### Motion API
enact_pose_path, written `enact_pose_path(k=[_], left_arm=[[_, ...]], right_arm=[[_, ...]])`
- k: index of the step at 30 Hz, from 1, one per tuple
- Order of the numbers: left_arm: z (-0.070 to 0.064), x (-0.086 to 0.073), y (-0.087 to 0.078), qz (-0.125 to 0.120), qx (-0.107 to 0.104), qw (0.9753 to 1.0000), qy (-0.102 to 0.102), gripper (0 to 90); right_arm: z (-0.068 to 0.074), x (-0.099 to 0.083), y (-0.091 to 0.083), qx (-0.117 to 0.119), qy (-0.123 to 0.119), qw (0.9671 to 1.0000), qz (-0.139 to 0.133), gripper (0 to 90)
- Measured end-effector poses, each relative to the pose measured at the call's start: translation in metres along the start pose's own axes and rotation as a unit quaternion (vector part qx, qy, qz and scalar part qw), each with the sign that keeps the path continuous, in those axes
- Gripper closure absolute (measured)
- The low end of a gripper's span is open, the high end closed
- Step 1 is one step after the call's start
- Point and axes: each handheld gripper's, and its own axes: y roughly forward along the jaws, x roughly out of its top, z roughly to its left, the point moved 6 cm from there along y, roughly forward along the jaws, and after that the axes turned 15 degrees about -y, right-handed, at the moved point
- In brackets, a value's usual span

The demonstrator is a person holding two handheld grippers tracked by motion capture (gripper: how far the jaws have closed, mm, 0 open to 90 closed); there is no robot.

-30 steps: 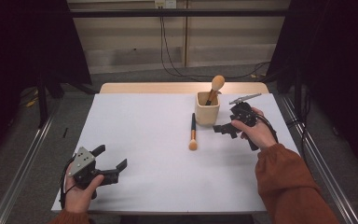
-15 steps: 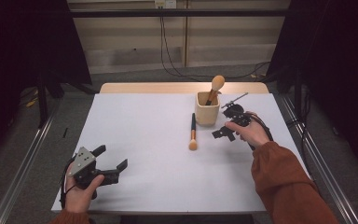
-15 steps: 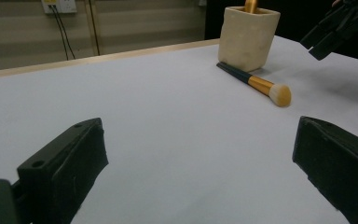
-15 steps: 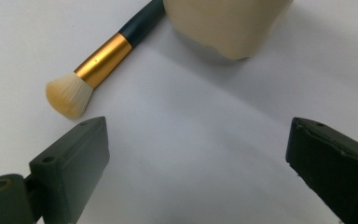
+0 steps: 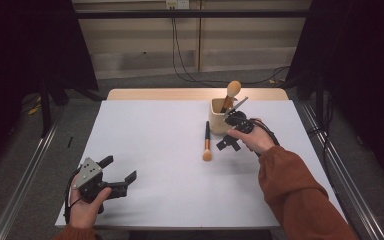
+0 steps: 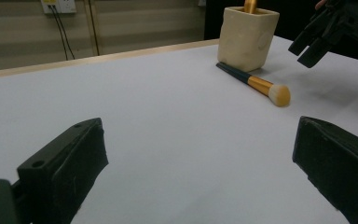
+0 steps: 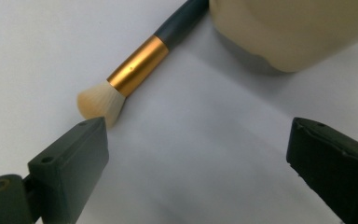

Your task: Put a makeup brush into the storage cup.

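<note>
While the left gripper [image 5: 114,172] rests open, the open right gripper [image 5: 228,145] nears the brush [image 5: 207,142] beside the cup [image 5: 219,119]; straddling its handle seems next.

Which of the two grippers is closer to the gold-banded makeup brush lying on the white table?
Right. The right gripper hovers open just beside the gold-banded makeup brush, near its bristle end. The left gripper sits open at the table's near left corner, far from it.
</note>
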Motion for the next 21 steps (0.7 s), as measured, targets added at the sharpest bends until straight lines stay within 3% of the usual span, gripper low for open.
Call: enact_pose_path(k=[12, 21], left_arm=[[-0.001, 0.000, 0.000, 0.001, -0.002, 1.0000, 0.005, 2.8], [-0.001, 0.000, 0.000, 0.003, -0.002, 1.0000, 0.006, 2.8]], right_arm=[[0.010, 0.022, 0.009, 0.012, 0.016, 0.9997, 0.013, 5.3], [0.015, 0.036, 0.021, -0.004, 0.038, 0.9987, 0.035, 7.9]])
